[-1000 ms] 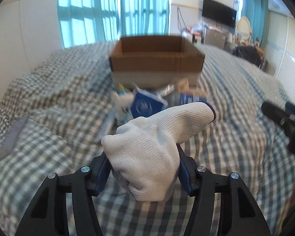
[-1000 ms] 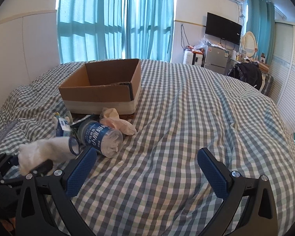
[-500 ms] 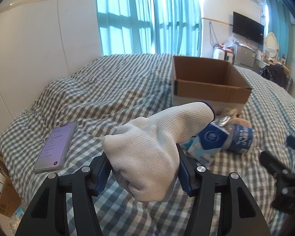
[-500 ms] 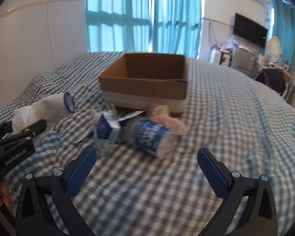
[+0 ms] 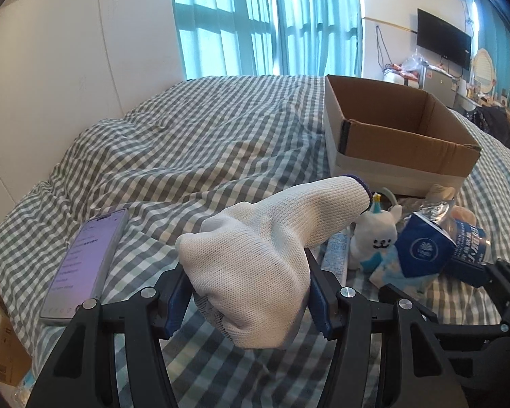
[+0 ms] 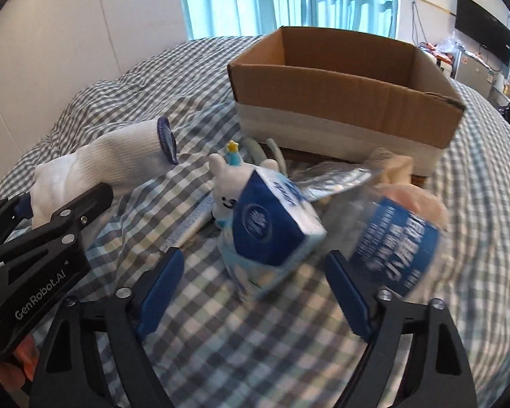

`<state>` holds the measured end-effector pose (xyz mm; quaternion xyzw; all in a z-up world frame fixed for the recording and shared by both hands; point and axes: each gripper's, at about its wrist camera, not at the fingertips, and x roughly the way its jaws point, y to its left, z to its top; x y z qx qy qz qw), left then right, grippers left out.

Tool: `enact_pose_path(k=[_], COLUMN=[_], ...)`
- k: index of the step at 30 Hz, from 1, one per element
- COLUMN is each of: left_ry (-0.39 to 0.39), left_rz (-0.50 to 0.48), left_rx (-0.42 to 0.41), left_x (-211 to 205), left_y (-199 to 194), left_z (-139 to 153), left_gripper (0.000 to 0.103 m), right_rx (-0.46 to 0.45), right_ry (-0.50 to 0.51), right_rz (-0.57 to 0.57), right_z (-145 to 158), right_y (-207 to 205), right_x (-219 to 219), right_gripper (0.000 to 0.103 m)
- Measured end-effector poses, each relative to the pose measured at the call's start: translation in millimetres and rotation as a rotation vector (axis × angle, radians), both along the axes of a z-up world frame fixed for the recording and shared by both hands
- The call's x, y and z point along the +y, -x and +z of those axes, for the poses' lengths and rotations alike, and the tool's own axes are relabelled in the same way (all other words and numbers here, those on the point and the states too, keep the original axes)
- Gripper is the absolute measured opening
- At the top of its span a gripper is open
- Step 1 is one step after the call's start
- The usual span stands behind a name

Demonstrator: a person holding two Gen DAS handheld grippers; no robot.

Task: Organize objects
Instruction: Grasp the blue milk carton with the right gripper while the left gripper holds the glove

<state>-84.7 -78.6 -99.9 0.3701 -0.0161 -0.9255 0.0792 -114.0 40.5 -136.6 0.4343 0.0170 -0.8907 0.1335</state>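
My left gripper (image 5: 248,297) is clamped on a white knit glove (image 5: 255,258), its blue pads pressed into the bunched fabric while the cuff with its dark blue edge sticks out toward 1 o'clock, above the checked bedspread (image 5: 187,156). My right gripper (image 6: 255,289) has its jaws spread wide with nothing between them, and it hangs just over a blue and white tissue pack (image 6: 272,227), which sits in the gap at 12 o'clock.

In the right wrist view, a small white plush toy (image 6: 226,183) with a star on its head touches the pack at 11 o'clock. A plastic bottle with a blue label (image 6: 397,248) lies on its side at 2 o'clock (blurred, so I cannot read the print). The open cardboard box (image 6: 343,102) stands behind the pile at 12 o'clock. In the left wrist view, a phone (image 5: 85,265) with a lit screen lies flat on the bedspread at 9 o'clock, well apart from the pile.
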Motion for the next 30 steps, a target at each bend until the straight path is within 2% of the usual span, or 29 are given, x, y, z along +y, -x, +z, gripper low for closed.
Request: enact_pose_path(k=[1,3,4,6,9,16,24,30], left_ry=[-0.003,-0.006,-0.009,-0.007,-0.01,-0.014,-0.023,-0.035], left_rz=[-0.001,-0.001,-0.001,-0.004,-0.01,-0.02,-0.053,-0.114], left_rx=[-0.005,-0.015,-0.018,-0.023,-0.022,-0.005,0.074,0.114], left_x=[-0.6,-0.9,-0.7,0.7,3.7,12.4,32.6,57.2], left_y=[1.4,3.0,3.3,3.4,1.3,-12.0,-34.5,-48.5], left_z=[-1.9,-4.6,-5.8,-7.1,-6.4,7.7,43.7,62.9], left_gripper=[0.06,0.06,0.06,0.06,0.06,0.06,0.06,0.06], right_rx=[-0.003,-0.002,0.001,0.016,0.027,0.093,0.193,0.26], right_ry=[0.003,0.008,0.005,0.008,0.025,0.036,0.027,-0.002], right_rz=[0.002,0.007,0.004,-0.001,0.015,0.049,0.023,-0.013], right_z=[-1.5,-3.8,-3.3,-1.4,3.7,27.7,69.1,94.3], right_y=[1.4,3.1,2.6,-1.8,-7.3,-28.7,-68.1,-94.4], right_x=[-1.4,-4.5,-4.6,-1.8,2.3,7.4,26.8,43.6], right_gripper=[0.075,0.06,0.056,0.035,0.024,0.02,0.02,0.02])
